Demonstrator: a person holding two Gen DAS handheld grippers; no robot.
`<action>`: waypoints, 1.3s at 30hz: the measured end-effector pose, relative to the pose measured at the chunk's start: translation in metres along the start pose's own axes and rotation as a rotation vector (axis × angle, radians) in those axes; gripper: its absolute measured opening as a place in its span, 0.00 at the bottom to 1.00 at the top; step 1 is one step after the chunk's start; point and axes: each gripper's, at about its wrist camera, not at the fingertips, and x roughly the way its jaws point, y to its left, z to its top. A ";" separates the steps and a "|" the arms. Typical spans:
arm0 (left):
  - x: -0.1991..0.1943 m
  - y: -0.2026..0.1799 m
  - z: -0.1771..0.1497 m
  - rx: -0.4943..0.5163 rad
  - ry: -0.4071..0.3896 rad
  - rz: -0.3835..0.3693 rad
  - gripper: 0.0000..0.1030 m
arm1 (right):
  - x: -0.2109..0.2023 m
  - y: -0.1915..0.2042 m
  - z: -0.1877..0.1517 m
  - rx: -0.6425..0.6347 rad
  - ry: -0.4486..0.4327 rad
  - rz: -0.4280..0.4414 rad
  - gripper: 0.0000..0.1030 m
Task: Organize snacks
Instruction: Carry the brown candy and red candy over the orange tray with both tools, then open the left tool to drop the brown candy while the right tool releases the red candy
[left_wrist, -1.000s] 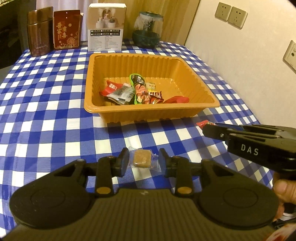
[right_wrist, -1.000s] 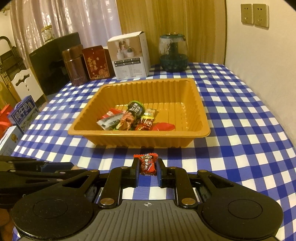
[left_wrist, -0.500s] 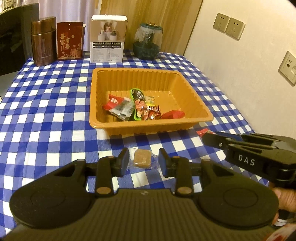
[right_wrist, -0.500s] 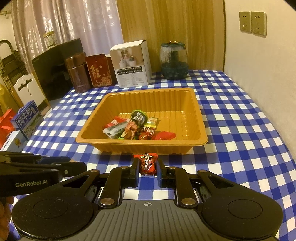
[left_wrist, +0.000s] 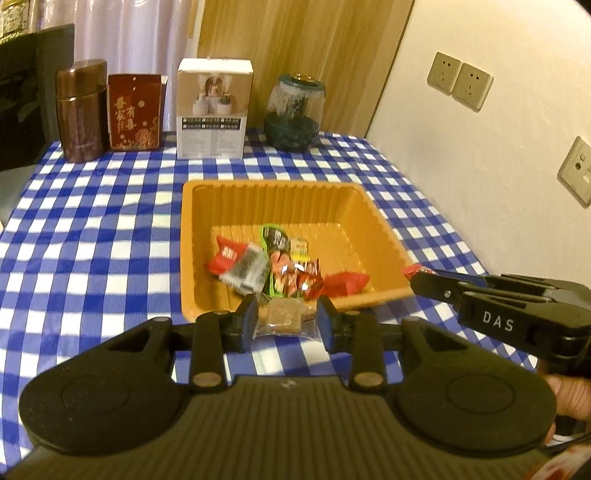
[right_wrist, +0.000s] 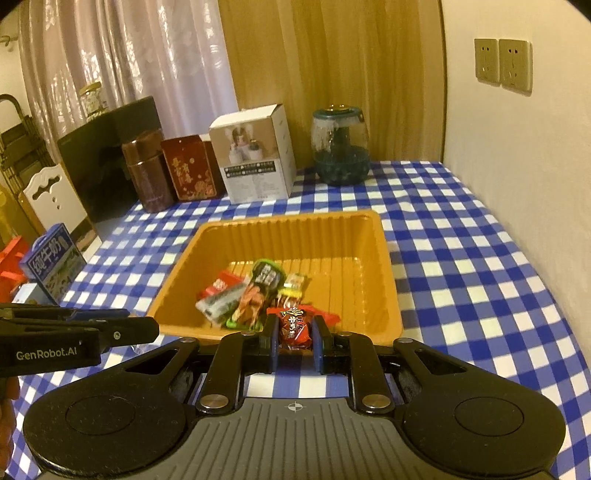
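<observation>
Both grippers (left_wrist: 286, 319) (right_wrist: 294, 341) lifted, nearer tray (left_wrist: 266, 188)

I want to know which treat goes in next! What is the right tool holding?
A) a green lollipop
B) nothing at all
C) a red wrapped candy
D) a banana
C: in the right wrist view the right tool is pinched on a red wrapped candy with printed letters, held up just before the near rim of the orange tray.
</observation>
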 end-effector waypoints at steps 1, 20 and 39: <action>0.001 0.000 0.004 0.004 -0.003 0.000 0.30 | 0.001 0.000 0.003 0.001 0.000 0.000 0.18; 0.066 0.023 0.049 -0.024 0.033 0.007 0.31 | 0.058 -0.011 0.043 0.013 0.018 -0.007 0.18; 0.089 0.034 0.057 -0.025 0.040 0.035 0.55 | 0.089 -0.021 0.045 0.043 0.049 -0.008 0.18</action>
